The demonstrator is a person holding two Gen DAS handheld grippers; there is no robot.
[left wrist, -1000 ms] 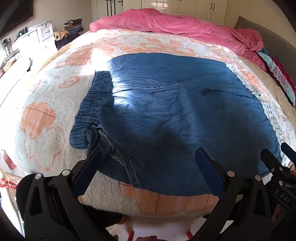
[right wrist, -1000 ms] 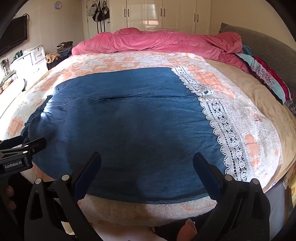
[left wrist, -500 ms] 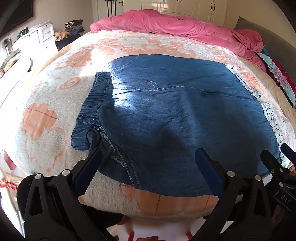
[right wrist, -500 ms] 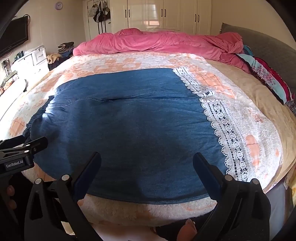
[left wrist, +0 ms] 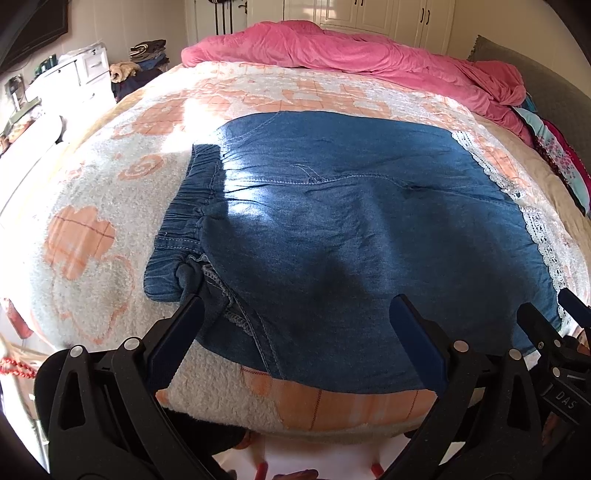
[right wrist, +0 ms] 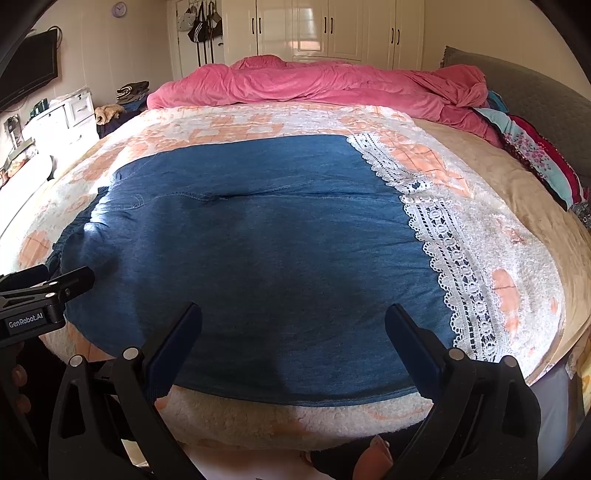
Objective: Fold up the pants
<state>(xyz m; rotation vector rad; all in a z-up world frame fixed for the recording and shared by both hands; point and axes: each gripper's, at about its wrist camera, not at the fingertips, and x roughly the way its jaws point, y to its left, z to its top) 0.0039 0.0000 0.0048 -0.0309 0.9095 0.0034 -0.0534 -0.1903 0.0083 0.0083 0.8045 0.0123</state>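
Note:
Blue denim pants (left wrist: 351, 240) lie spread flat across the bed, with the gathered waistband (left wrist: 184, 214) at the left and white lace hems (right wrist: 443, 236) at the right. My left gripper (left wrist: 295, 321) hangs open above the near edge by the waistband corner, its left finger close to a bunched fold (left wrist: 192, 273). My right gripper (right wrist: 293, 328) is open over the near edge of the legs (right wrist: 277, 258). Neither holds any cloth. The left gripper (right wrist: 48, 291) also shows at the left edge of the right wrist view.
A white and peach fleece blanket (left wrist: 92, 206) covers the bed. A pink duvet (right wrist: 314, 85) is piled along the far side, with patterned pillows (right wrist: 535, 158) at the right. White drawers (left wrist: 74, 77) stand at the left, and wardrobes (right wrist: 325, 29) line the back wall.
Both views have drawn back and tilted slightly, so the pants sit a little lower in the frames. The pants have not moved and both grippers stay open.

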